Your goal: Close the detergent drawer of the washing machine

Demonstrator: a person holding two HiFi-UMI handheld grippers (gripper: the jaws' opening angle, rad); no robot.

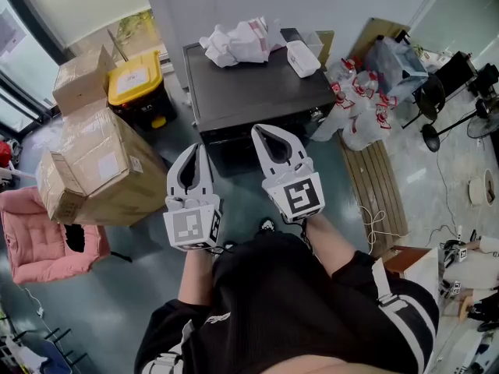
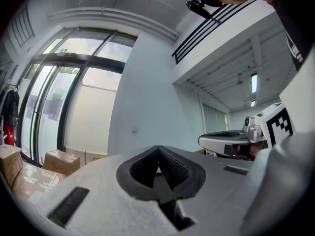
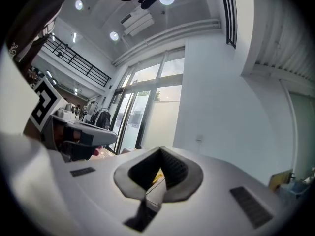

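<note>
The soap drawer does not show clearly. It should be on the front of the dark washing machine (image 1: 257, 92), which stands just ahead of the person. I think the drawer is light, hard plastic and slides easily. A soft push on the middle of its front should do, with no grabbing. On the machine's top lie white bags (image 1: 238, 41). The left gripper (image 1: 198, 150) and right gripper (image 1: 267, 132) hang near the machine, both closed and holding nothing.

Washing machine (image 1: 257, 92) ahead, bags (image 1: 238, 41) on top, cardboard boxes (image 1: 97, 170) left, slatted board (image 1: 376, 185) right
</note>
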